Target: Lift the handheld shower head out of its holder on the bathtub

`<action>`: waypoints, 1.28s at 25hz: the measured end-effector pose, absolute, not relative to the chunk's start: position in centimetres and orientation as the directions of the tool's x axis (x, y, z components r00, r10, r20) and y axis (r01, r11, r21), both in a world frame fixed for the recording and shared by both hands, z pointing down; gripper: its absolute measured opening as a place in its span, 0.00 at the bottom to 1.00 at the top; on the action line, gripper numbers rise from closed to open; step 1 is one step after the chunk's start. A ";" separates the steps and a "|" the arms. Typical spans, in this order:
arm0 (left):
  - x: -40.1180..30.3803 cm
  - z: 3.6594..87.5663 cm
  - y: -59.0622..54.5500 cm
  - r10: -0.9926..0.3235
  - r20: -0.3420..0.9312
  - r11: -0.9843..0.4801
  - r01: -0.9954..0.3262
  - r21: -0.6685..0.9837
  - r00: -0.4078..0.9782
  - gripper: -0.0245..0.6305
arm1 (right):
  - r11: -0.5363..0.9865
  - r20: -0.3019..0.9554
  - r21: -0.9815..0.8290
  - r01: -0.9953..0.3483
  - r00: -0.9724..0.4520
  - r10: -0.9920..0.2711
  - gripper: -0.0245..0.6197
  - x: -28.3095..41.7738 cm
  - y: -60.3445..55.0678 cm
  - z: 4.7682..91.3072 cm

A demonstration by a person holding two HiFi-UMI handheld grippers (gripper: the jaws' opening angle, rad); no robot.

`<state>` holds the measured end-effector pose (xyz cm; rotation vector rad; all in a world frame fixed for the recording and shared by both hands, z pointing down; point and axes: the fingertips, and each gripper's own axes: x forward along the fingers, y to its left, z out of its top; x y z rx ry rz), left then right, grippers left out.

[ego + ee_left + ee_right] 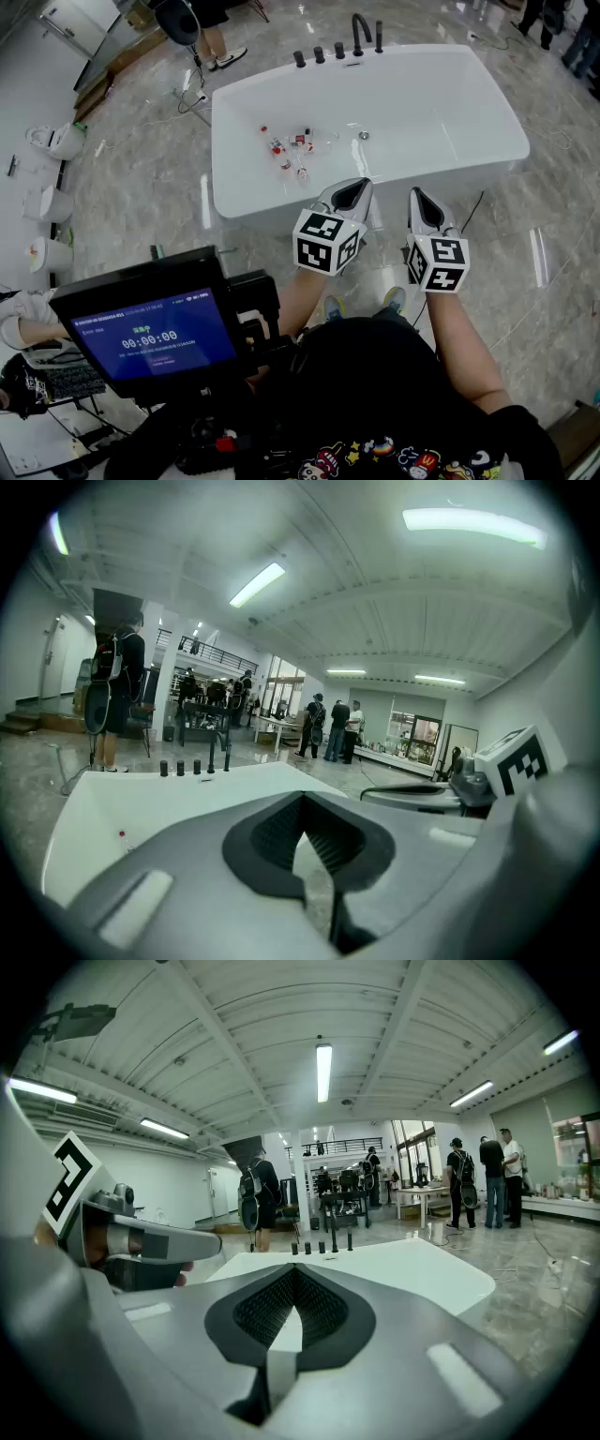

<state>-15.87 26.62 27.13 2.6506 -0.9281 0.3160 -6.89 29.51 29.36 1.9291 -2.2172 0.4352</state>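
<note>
A white freestanding bathtub (487,112) fills the middle of the head view. On its far rim stands a row of black fittings: three knobs (320,54), a curved spout (361,30) and a slim upright handheld shower head (379,36) in its holder. The shower head (227,756) also shows far ahead in the left gripper view, and the same shower head (350,1238) in the right gripper view. My left gripper (354,186) (302,803) and right gripper (415,194) (293,1269) hover side by side over the tub's near rim. Both are shut and hold nothing, a full tub length from the fittings.
Several small bottles (286,145) lie on the tub floor near the drain (364,136). A monitor (155,333) on a rig sits at the lower left. Toilets (56,141) line the left wall. Cables (187,98) trail on the marble floor, and people stand beyond the tub.
</note>
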 end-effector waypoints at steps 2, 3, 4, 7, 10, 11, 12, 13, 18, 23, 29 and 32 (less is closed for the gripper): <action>-15.7 26.6 26.5 -0.569 0.305 -0.738 -0.638 0.220 0.764 0.04 | 0.123 0.313 -0.107 -0.987 -0.151 -0.938 0.07 -6.7 29.5 28.8; -15.6 26.4 26.4 -0.571 0.304 -0.737 -0.639 0.221 0.763 0.04 | 0.125 0.311 -0.108 -0.986 -0.153 -0.938 0.07 -6.6 29.5 28.6; -15.5 26.2 26.3 -0.574 0.302 -0.734 -0.642 0.221 0.761 0.04 | 0.127 0.308 -0.112 -0.986 -0.156 -0.939 0.07 -6.5 29.5 28.4; -13.8 26.8 25.5 -0.591 0.301 -0.721 -0.658 0.218 0.748 0.04 | 0.146 0.295 -0.123 -0.982 -0.177 -0.939 0.08 -4.8 28.9 28.7; -10.0 28.3 24.4 -0.613 0.299 -0.703 -0.677 0.217 0.732 0.04 | 0.188 0.294 -0.119 -0.975 -0.215 -0.931 0.08 -1.2 28.0 30.0; -8.9 28.5 23.8 -0.620 0.295 -0.698 -0.682 0.215 0.727 0.04 | 0.199 0.296 -0.111 -0.974 -0.224 -0.928 0.08 -0.1 27.4 30.4; -8.1 28.7 23.0 -0.627 0.293 -0.693 -0.688 0.216 0.722 0.04 | 0.206 0.301 -0.105 -0.973 -0.229 -0.926 0.08 0.9 26.7 30.7; -7.5 28.9 22.1 -0.633 0.295 -0.685 -0.695 0.218 0.716 0.04 | 0.207 0.309 -0.103 -0.973 -0.229 -0.923 0.08 1.7 25.8 31.2; -5.7 30.2 16.1 -0.636 0.305 -0.678 -0.702 0.218 0.709 0.04 | 0.204 0.325 -0.119 -0.972 -0.232 -0.917 0.08 4.3 20.0 33.0; -4.1 32.5 7.2 -0.601 0.303 -0.707 -0.669 0.229 0.739 0.04 | 0.163 0.347 -0.120 -0.979 -0.195 -0.917 0.08 5.4 11.7 35.4; -2.3 31.5 -4.3 -0.563 0.268 -0.750 -0.619 0.232 0.782 0.04 | 0.125 0.355 -0.077 -0.989 -0.145 -0.924 0.08 5.7 1.0 34.8; -1.9 32.0 -9.3 -0.561 0.262 -0.756 -0.615 0.223 0.785 0.04 | 0.124 0.358 -0.071 -0.990 -0.142 -0.923 0.08 5.6 -4.1 35.7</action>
